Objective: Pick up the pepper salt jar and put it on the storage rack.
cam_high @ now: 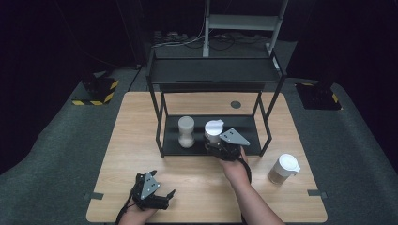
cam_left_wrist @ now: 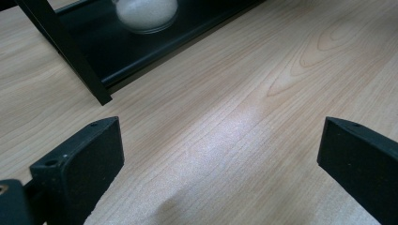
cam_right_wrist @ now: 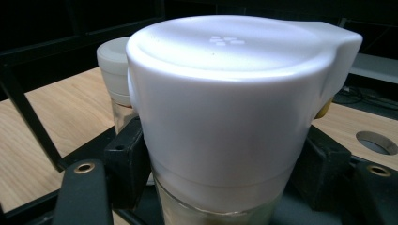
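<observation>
In the high view, the right gripper [cam_high: 217, 144] pinches a white-lidded jar [cam_high: 213, 131] standing on the lower shelf of a black rack [cam_high: 211, 75] set on the wooden surface [cam_high: 126, 150]. Just to its left on the same shelf stands a second jar [cam_high: 186, 131], glass, with a pale lid and white grains filling its lower half. A third jar [cam_high: 283, 169] with a white spouted lid and brownish contents stands on the surface to the right, well apart from the rack. The left gripper [cam_high: 159, 197] rests near the front edge, jaws spread and holding nothing. In the left gripper view, the two black jaws stand wide apart over bare wood, and the base of the grain-filled jar [cam_left_wrist: 146, 14] shows on the rack's shelf [cam_left_wrist: 117, 56]. In the right gripper view, the jaws press on both sides of the held jar [cam_right_wrist: 225, 117] just below its lid; what is inside it cannot be made out. The second jar [cam_right_wrist: 115, 75] stands behind it.
</observation>
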Tool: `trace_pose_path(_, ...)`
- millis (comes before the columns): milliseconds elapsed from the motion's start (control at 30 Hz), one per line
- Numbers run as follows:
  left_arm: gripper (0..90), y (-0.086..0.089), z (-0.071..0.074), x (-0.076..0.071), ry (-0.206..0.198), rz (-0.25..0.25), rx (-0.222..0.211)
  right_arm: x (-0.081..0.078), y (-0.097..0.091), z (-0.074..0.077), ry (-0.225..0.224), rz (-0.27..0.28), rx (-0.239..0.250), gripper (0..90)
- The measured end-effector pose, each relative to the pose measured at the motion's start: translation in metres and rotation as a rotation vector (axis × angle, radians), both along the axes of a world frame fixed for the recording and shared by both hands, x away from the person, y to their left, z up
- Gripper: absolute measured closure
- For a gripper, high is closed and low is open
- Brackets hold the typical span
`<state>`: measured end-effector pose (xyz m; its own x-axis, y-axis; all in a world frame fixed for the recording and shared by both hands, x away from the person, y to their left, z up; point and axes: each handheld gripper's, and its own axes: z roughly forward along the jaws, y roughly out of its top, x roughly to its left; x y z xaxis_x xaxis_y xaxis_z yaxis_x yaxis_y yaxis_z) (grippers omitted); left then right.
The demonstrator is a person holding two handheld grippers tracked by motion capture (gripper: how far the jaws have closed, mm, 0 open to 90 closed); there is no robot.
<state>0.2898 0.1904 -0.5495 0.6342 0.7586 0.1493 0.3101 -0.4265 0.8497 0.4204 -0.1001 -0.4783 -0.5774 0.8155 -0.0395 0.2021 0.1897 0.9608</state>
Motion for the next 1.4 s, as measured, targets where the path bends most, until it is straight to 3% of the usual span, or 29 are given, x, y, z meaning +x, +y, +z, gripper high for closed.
trace_pose_path(933, 1.1, 0.001, 0.000, -0.001, -0.004, -0.005, -0.015, 0.029, 0.019, -0.016, 0.003, -0.017, -0.024, 30.2)
trace_pose_path(1400, 1.1, 0.002, 0.000, -0.001, -0.005, -0.006, -0.021, 0.042, 0.023, -0.026, 0.030, -0.040, -0.033, 30.2)
